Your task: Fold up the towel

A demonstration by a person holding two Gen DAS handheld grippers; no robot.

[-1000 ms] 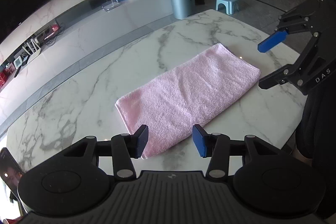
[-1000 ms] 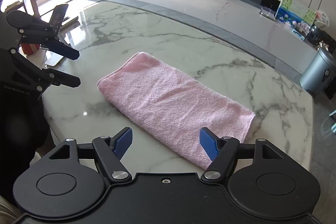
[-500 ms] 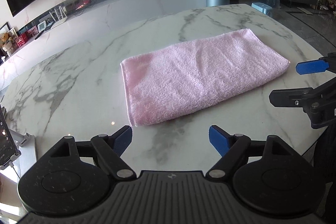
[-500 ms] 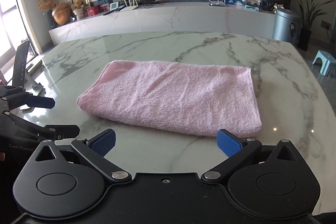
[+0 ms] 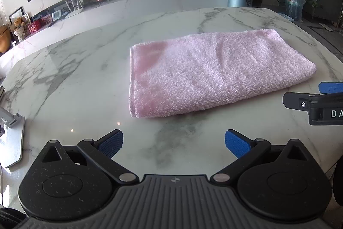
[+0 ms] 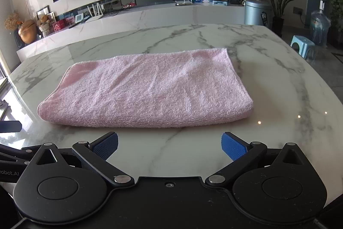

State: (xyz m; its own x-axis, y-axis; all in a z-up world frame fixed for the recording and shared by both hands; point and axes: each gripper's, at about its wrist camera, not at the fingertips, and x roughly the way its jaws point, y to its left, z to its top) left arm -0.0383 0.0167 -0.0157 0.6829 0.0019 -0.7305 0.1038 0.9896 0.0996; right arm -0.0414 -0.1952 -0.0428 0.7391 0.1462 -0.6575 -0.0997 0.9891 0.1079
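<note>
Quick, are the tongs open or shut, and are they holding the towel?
Left tongs: open, holding nothing, short of the pink towel.
Right tongs: open, holding nothing.

I am seeing bare marble table [image 5: 75,78] lying all around the pink towel [image 5: 214,72], so my grippers are having room on every side. A silver stand [image 5: 12,138] is sitting at the left edge. My right gripper [image 5: 321,98] is poking in beside the towel.

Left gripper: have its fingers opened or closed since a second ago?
Yes. The left gripper has opened: its blue fingers stood close together earlier and now sit wide apart, short of the towel.
</note>
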